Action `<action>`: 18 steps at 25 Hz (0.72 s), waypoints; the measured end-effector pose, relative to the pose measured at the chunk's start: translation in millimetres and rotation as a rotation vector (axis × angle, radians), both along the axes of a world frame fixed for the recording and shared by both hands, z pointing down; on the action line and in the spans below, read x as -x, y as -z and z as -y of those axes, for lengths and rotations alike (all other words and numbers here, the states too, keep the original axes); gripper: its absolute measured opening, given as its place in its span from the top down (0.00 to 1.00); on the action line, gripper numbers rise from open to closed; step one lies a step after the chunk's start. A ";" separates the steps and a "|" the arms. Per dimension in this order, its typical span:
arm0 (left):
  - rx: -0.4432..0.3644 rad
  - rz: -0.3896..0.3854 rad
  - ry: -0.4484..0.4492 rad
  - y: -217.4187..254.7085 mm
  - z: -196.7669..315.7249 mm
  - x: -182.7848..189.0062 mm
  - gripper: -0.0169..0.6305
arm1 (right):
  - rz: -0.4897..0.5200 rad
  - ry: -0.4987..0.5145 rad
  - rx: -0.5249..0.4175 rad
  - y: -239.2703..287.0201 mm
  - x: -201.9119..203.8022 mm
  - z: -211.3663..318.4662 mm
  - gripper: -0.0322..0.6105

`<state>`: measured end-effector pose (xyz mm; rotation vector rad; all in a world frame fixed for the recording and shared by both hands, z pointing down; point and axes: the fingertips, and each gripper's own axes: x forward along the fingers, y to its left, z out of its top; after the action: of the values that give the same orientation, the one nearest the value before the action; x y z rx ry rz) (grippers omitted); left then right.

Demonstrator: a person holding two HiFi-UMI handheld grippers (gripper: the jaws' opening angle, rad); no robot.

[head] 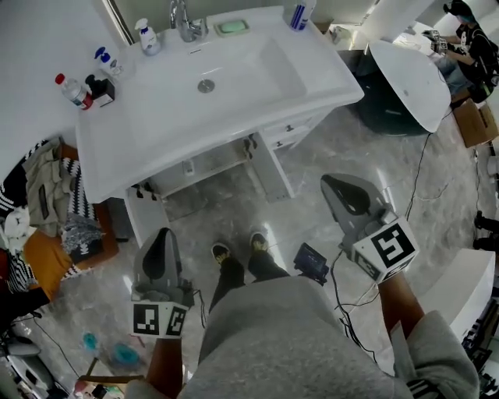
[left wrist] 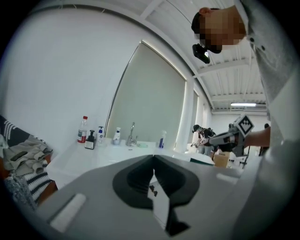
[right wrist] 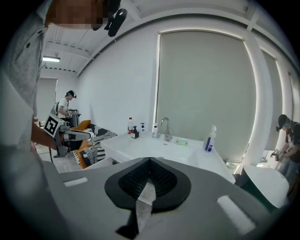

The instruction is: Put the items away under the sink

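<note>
Along the back and left of the white sink vanity (head: 327, 74) stand a red-capped bottle (head: 72, 90), a black pump bottle (head: 100, 86), a white pump bottle (head: 148, 37), a green soap dish (head: 231, 27) and a blue-and-white spray bottle (head: 300, 14). The same bottles show far off in the left gripper view (left wrist: 83, 130) and the right gripper view (right wrist: 209, 138). The space under the sink (head: 207, 167) stands open. My left gripper (head: 162, 235) (left wrist: 153, 158) and right gripper (head: 334, 183) (right wrist: 150, 160) are held in front of the vanity, well away from it. Both are shut and empty.
A pile of clothes (head: 47, 195) lies left of the vanity. A white oval basin (head: 409, 78) and a dark bin stand to the right, with another person (head: 472, 39) beyond. A black device (head: 312, 263) and cables lie on the marble floor by my feet (head: 238, 249).
</note>
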<state>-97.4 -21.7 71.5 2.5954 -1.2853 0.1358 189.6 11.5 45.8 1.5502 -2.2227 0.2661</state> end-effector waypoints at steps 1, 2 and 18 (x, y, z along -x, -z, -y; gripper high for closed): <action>0.006 -0.001 0.003 2.5 1.0 -0.5 0.96 | -0.003 -0.011 -0.007 5.4 -4.7 -0.2 0.95; 0.010 -0.002 0.007 4.4 2.0 -0.6 0.96 | -0.003 -0.019 -0.014 10.3 -7.8 -0.1 0.95; 0.012 -0.031 0.020 15.1 11.6 -8.3 0.96 | 0.052 -0.035 -0.069 20.2 0.0 4.2 0.95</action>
<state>-89.1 -33.2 56.4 2.5634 -1.2955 0.0984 189.5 7.3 25.6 1.6370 -2.2682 0.2453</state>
